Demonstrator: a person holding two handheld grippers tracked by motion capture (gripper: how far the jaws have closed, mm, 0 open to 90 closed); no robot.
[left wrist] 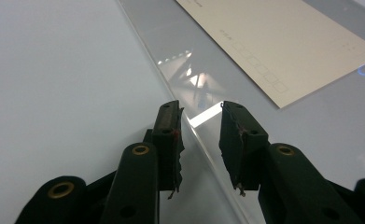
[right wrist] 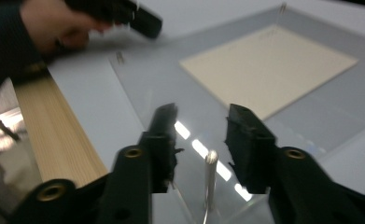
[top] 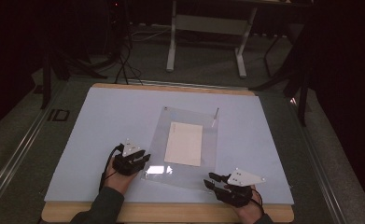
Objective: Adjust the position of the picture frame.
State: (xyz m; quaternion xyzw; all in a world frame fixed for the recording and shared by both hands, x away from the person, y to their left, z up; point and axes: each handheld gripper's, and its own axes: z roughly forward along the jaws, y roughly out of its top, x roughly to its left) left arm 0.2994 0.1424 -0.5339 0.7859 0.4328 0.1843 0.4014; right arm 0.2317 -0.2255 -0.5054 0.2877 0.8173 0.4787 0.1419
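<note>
Both my tools — left point(left wrist: 201, 122), right point(right wrist: 202, 122) — stand released astride the clear acrylic sheet's point(top: 187, 173) corners, letting it pin the card point(top: 185, 143) flat.

You are holding the left gripper point(top: 145, 159) at the clear sheet's point(top: 188, 175) near left edge, and the right gripper point(top: 211, 181) at its near right corner; a cream card point(top: 185, 143) is lying on it.

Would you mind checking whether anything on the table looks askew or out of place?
The clear sheet with the cream card lies slightly rotated against the white mat edges. Nothing looks spilled or damaged.
</note>
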